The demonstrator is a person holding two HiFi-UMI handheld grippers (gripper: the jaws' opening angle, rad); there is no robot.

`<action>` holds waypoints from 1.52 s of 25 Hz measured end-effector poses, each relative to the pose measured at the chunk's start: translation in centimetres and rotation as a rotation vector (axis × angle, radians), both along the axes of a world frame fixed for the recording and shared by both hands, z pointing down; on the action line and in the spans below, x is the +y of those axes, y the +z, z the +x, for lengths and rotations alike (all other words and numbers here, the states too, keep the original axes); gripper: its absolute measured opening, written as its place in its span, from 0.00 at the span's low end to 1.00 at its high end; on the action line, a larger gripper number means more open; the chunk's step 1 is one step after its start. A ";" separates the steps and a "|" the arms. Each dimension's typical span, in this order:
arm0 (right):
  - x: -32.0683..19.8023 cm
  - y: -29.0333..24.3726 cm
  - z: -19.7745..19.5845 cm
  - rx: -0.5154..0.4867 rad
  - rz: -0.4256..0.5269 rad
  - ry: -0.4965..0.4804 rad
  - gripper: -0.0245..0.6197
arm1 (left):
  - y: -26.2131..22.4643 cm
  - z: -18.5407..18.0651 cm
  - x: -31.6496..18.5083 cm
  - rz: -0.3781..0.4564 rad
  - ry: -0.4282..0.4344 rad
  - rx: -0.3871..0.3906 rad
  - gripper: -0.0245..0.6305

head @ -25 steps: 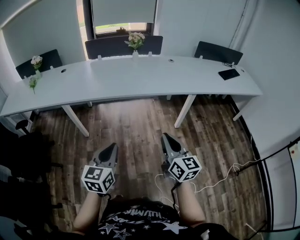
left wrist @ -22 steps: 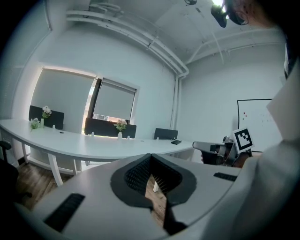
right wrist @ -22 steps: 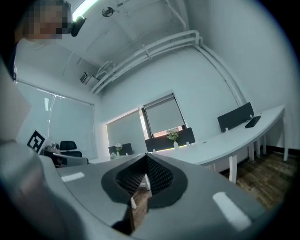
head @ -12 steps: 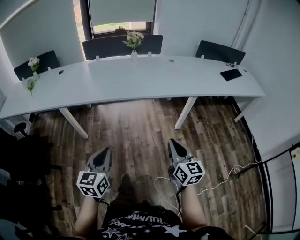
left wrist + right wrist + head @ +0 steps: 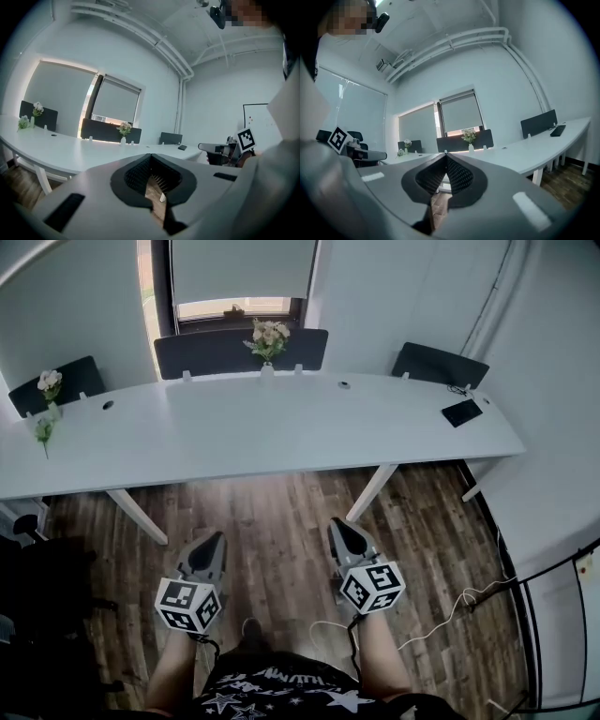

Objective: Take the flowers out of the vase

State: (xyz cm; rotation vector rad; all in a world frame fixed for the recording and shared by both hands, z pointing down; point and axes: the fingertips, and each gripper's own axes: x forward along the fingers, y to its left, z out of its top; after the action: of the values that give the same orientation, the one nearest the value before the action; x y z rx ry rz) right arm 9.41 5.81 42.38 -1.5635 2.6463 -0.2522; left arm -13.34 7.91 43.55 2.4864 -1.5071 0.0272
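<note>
A bunch of pale flowers [image 5: 268,337] stands in a small white vase [image 5: 266,366] at the far edge of the long white table [image 5: 281,432], mid-table. The same flowers [image 5: 124,127] show far off in the left gripper view, and the flowers [image 5: 468,136] also appear in the right gripper view. My left gripper [image 5: 212,542] and right gripper [image 5: 335,525] hover over the wooden floor, short of the table's front edge, pointing at it. Both are shut with nothing between the jaws. Each gripper's own jaws [image 5: 151,157] [image 5: 446,155] meet at the tip.
A second small vase of flowers [image 5: 49,385] stands at the table's far left, with a loose sprig [image 5: 42,430] beside it. A dark flat device [image 5: 461,412] lies at the right end. Dark chair backs [image 5: 242,351] line the far side. A white cable [image 5: 450,607] trails on the floor.
The table has drawn closer and lower in the head view as the person stepped forward. Both grippers travelled with the body towards the table and stayed shut.
</note>
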 end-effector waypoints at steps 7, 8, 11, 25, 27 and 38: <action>-5.7 -0.2 -4.5 0.007 -0.015 0.000 0.04 | -0.6 -3.7 -5.8 0.004 0.022 0.017 0.05; -6.3 -0.2 -5.1 0.012 -0.016 0.000 0.04 | -0.6 -4.3 -6.5 0.004 0.023 0.020 0.05; -7.8 -0.2 -6.5 0.017 -0.017 0.012 0.04 | -0.3 -5.9 -8.1 0.000 0.028 0.033 0.05; -11.3 0.2 -8.7 0.047 -0.026 0.023 0.04 | 0.0 -7.8 -12.5 0.006 0.046 0.047 0.05; -12.3 0.2 -9.3 0.048 -0.019 0.008 0.04 | 0.2 -7.6 -13.0 0.006 0.044 0.039 0.05; -22.3 -0.1 -10.4 0.099 0.021 -0.051 0.04 | 0.0 -7.6 -20.9 0.027 -0.010 -0.018 0.05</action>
State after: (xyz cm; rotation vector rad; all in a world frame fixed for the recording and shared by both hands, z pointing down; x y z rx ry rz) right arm -1.02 -16.53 42.32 -1.5428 2.7560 -0.1525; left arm -20.96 -12.97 43.54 2.5057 -1.5367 0.0279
